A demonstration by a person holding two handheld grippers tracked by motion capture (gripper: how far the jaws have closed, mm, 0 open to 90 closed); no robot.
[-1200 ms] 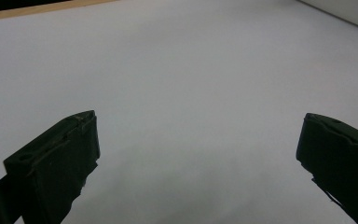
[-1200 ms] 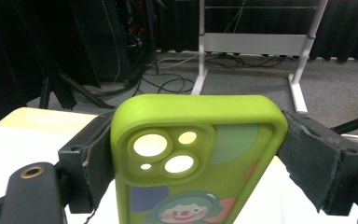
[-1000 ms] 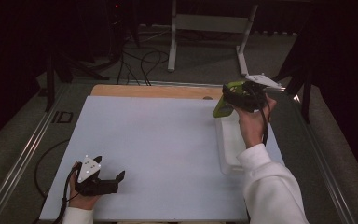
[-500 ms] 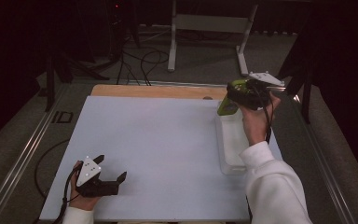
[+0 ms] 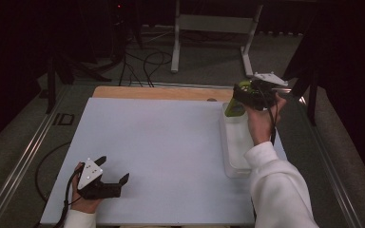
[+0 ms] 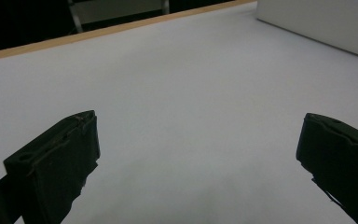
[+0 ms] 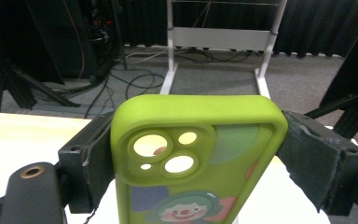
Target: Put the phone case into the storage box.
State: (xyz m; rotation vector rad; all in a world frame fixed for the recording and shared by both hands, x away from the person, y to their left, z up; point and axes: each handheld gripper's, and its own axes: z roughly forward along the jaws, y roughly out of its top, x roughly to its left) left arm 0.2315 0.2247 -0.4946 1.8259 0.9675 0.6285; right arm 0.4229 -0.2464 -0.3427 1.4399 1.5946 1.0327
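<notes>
A lime-green phone case (image 7: 196, 158) with camera cutouts and a cartoon clown print is clamped between the jaws of my right gripper (image 7: 191, 163). In the high view that right gripper (image 5: 241, 97) holds the green case (image 5: 233, 108) above the far end of a clear plastic tray (image 5: 235, 142) at the table's right side. My left gripper (image 5: 111, 171) rests on the white table near the front left corner, jaws wide apart with nothing between them. In the left gripper view its black fingers (image 6: 56, 163) frame bare white tabletop.
The white table surface (image 5: 161, 142) has a wooden strip (image 5: 161, 92) along its far edge. A white metal stand (image 5: 214, 23) and cables lie on the floor beyond the table. Dark curtains close off the back.
My right gripper has carried the green case slightly farther back and right over the tray's far end. The left gripper has stayed put.
</notes>
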